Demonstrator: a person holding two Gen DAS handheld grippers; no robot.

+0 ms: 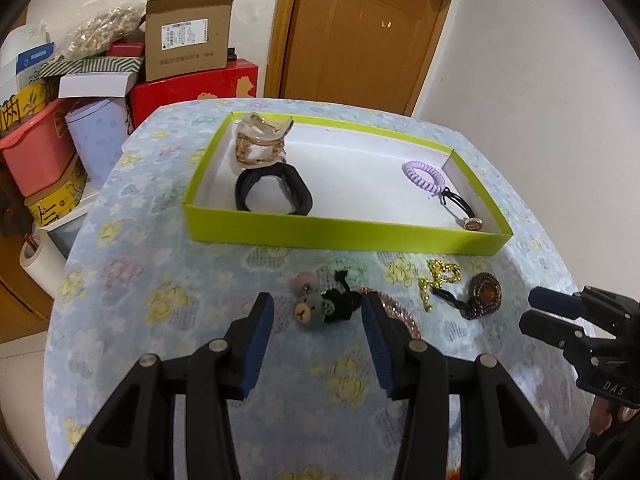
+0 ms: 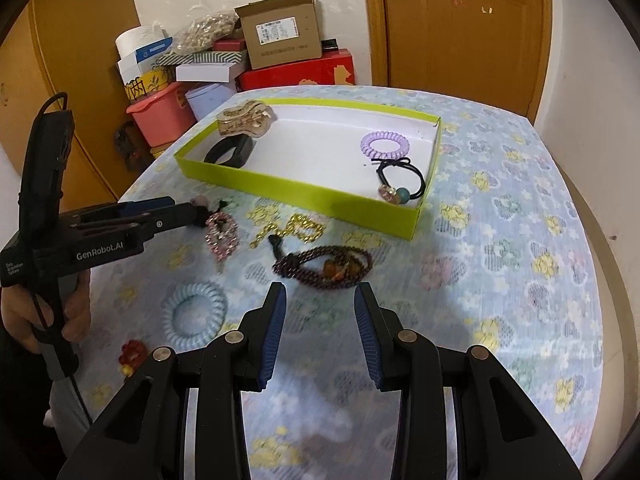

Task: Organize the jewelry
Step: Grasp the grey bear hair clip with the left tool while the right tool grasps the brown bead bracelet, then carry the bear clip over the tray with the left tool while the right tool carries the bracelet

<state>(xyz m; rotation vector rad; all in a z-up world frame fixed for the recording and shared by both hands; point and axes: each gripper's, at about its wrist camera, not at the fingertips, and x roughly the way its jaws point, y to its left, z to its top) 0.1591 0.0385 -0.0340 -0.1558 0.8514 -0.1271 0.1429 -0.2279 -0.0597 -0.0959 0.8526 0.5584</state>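
a shallow lime-green cardboard tray with a white floor [image 1: 340,236] [image 2: 304,194] is sitting on the counter, which is covered by a pale blue floral lace cloth [image 1: 168,264] [image 2: 500,240]. inside the tray, at its far left corner, a beige and gold marbled hair claw [image 1: 258,142] [image 2: 245,121] is leaning over a wide black fabric band [image 1: 274,192] [image 2: 229,152]. towards the tray's right end a lilac spiral hair tie [image 1: 424,178] [image 2: 386,146] is lying on the white floor, and just beside it, nearer the right wall, a black elastic with round charms [image 1: 464,210] [image 2: 400,182] is resting.

outside the tray, in front of its near wall, loose pieces are lying on the cloth: a grey bear-face hair tie with black cord [image 1: 320,306], a pink rhinestone clip [image 1: 396,310] [image 2: 222,232], a gold chain [image 1: 438,280] [image 2: 292,232] and a dark beaded elastic with an amber stone [image 1: 482,294] [image 2: 324,266]. further from the tray, a light blue spiral hair tie [image 2: 195,312] and a small red flower piece [image 2: 132,354] are lying too.

the left gripper [image 1: 318,308] [image 2: 192,210] is hovering over the bear-face tie with its jaws standing wide apart, nothing pressed between them. the right gripper [image 2: 320,296] [image 1: 530,310] is hanging just short of the beaded elastic, its jaws parted and empty.
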